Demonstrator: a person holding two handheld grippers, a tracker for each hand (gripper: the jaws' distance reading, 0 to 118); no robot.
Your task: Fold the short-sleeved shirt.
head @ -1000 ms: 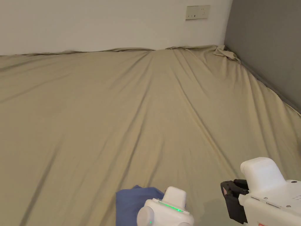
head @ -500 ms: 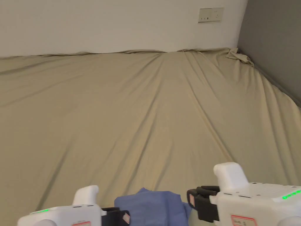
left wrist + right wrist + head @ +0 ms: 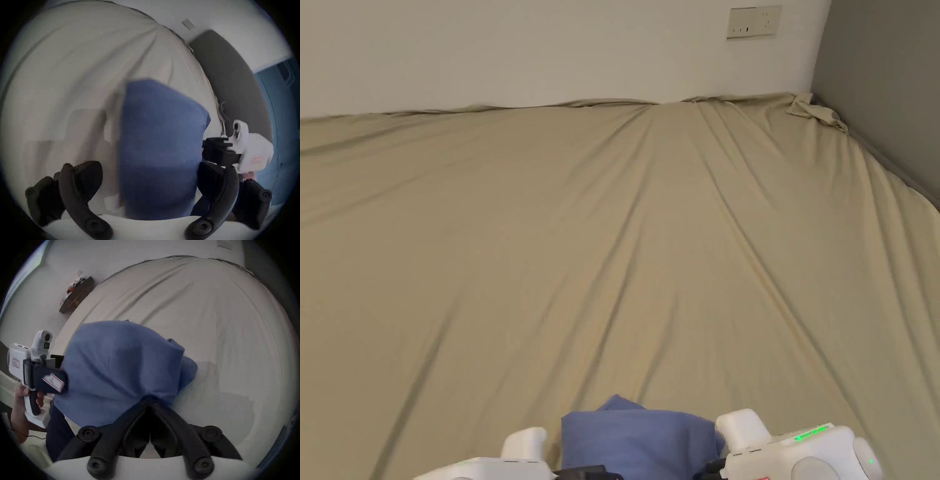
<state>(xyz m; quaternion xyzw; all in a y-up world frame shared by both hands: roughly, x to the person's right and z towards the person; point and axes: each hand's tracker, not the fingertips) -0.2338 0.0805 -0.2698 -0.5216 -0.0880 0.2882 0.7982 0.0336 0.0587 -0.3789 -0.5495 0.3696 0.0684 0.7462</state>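
Note:
A blue shirt (image 3: 640,437) lies bunched on the beige bed sheet (image 3: 612,250) at the near edge of the head view, between my two grippers. In the right gripper view my right gripper (image 3: 149,404) is shut on a gathered fold of the shirt (image 3: 121,369), and the cloth spreads away from the jaws. In the left gripper view my left gripper (image 3: 149,180) stands wide open, with the shirt (image 3: 160,146) in the gap between its jaws. The left gripper (image 3: 53,379) is held by a hand at the shirt's other side.
The sheet runs wrinkled to a white wall with a socket plate (image 3: 754,22). A grey panel (image 3: 881,75) borders the bed on the right, with a bunched sheet corner (image 3: 815,112) beside it. A dark wall shelf (image 3: 78,293) hangs past the bed.
The left gripper went from in front of the shirt to its left side, and the right gripper closed in from the right. Both now sit lower in the head view.

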